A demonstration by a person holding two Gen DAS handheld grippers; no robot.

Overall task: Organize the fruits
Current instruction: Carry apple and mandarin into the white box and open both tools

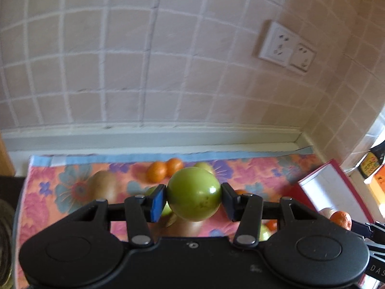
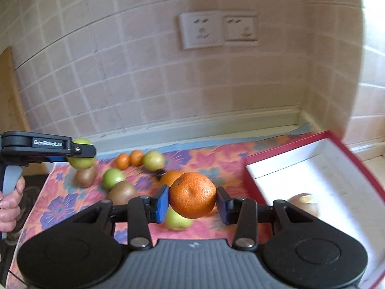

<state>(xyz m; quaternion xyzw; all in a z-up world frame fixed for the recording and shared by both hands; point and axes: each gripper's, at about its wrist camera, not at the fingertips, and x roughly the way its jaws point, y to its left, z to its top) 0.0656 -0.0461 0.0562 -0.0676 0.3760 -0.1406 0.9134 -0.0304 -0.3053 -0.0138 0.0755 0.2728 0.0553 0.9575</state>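
My left gripper (image 1: pixel 194 197) is shut on a green apple (image 1: pixel 194 193), held above the flowered cloth (image 1: pixel 48 192). From the right wrist view the same left gripper (image 2: pixel 80 153) shows at the left with the green apple (image 2: pixel 81 142) in it. My right gripper (image 2: pixel 192 198) is shut on an orange mandarin (image 2: pixel 192 194), lifted over the cloth (image 2: pixel 60 207). On the cloth lie two mandarins (image 2: pixel 130 159), green apples (image 2: pixel 112 178) and brown kiwis (image 2: pixel 121 192). A red box with a white inside (image 2: pixel 312 168) stands at the right, a pale brown fruit (image 2: pixel 304 202) in it.
A tiled wall (image 2: pixel 144 72) with two white sockets (image 2: pixel 216 30) rises behind the counter. A person's hand (image 2: pixel 9 202) grips the left tool's handle. A dark bottle with a yellow label (image 1: pixel 371 166) stands at the far right in the left wrist view.
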